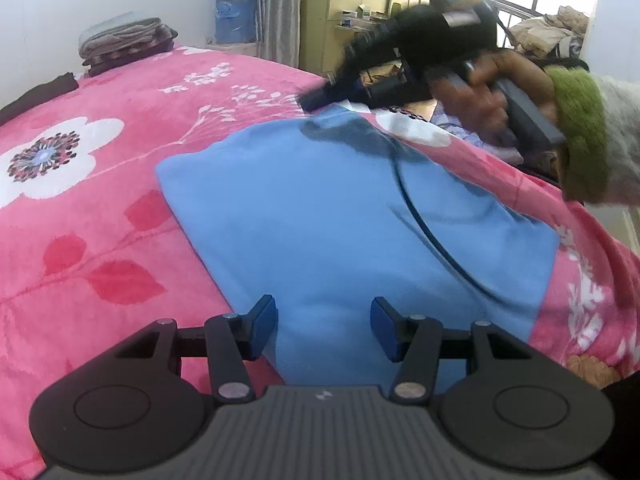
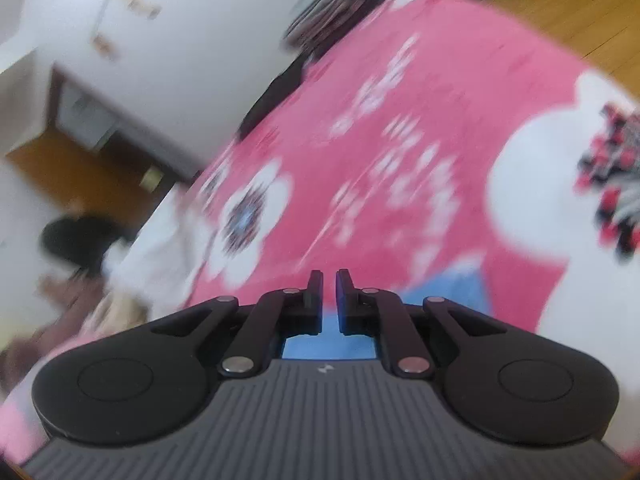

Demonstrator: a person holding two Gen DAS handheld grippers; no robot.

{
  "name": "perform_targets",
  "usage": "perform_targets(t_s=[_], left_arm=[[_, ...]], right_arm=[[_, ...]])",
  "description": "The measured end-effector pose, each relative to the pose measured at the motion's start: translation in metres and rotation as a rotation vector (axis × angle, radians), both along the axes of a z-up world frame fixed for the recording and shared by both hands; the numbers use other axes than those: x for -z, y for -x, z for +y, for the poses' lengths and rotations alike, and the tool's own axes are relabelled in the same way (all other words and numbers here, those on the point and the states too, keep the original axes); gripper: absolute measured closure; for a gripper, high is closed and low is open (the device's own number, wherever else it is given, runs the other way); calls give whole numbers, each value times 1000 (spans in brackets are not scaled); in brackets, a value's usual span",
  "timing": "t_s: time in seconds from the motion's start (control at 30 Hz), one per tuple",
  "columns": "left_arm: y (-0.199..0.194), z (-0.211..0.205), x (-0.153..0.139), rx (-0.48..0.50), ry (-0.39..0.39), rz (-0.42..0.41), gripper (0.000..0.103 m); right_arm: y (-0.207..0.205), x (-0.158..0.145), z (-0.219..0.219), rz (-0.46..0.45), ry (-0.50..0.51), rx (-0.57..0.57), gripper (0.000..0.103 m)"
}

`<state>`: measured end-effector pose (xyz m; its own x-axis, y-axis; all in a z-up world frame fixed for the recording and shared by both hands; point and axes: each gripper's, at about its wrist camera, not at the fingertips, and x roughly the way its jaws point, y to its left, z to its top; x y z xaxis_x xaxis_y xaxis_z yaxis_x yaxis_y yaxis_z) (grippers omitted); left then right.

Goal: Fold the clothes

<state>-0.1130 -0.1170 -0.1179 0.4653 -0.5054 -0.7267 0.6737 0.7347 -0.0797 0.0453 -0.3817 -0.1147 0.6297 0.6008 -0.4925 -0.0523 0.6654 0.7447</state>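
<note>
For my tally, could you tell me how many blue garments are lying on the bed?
1: the blue garment lies folded on the pink blanket, just ahead of the left gripper. Others may be hidden.

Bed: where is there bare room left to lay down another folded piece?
The pink blanket lies bare left of the blue cloth, up to the folded pile in the far corner. The right side is crowded: the right gripper and its hand hang over the cloth's far edge.

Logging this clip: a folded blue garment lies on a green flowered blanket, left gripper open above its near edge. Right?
One detail is off: the blanket is pink, not green, as the left wrist view shows. The blue garment does lie folded on it, with the left gripper open above its near edge.
</note>
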Motion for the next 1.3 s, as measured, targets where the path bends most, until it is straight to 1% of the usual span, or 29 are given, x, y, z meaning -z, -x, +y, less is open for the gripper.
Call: perform_targets(t_s=[0.03,0.07,0.1,0.13,0.17,0.2,0.23,0.37,0.4,0.5,0.6,0.7,0.73,0.83,0.87,0.93,1.03,1.07,1.13,1.17,1.3], left_arm=[[0,0,0,-1,0,0,49],[0,-1,0,0,-1,-1,49],[1,-1,0,3,-6,-5,49],[1,-2,0,5,-11,-7,49],[1,-2,0,5,-15,-8,49],[1,-2,-1,4,-17,-6,49],[1,-2,-1,2,-18,-3,49],[-1,-2,-1,-9,-15,8,49],[-1,-2,0,-9,-17,7,49],[0,-4,0,-8,-28,-2,49],[1,-4,-1,-11,-38,-5,49],[1,-7,-1,-14,-52,-7,49],[0,-8,-1,-15,-58,-9,48],[0,-11,0,-18,-68,-14,47],[1,-11,0,-20,-71,-14,47],[1,-12,-1,-22,-77,-14,47],[2,-13,-3,-22,-94,-10,47],[2,-13,-4,-22,-100,-11,47],[3,-14,-4,-27,-107,-11,47],[3,-15,-4,-32,-109,-9,47],[2,-16,-5,-46,-114,2,47]], right_arm=[[2,5,2,23,36,-10,96],[5,10,-6,33,58,41,96],[8,16,-16,41,77,100,102],[12,18,-32,48,61,181,102],[16,19,-49,55,40,266,99],[23,14,-56,35,47,287,96],[30,7,-62,10,57,298,96],[47,-1,-44,11,7,107,96],[50,3,-38,23,35,81,96],[56,12,-52,58,104,236,96],[75,4,-76,29,79,404,96],[88,-15,-63,-13,49,298,96],[92,-15,-54,-10,32,267,96],[102,-12,-27,5,-21,178,96],[107,-8,-22,22,-43,173,96],[113,8,-7,86,-79,183,96],[122,26,-2,137,-82,237,97],[128,24,-5,134,-79,263,98],[140,17,-20,120,-57,357,98],[146,16,-28,121,-51,411,95],[170,14,-57,123,-43,610,95]])
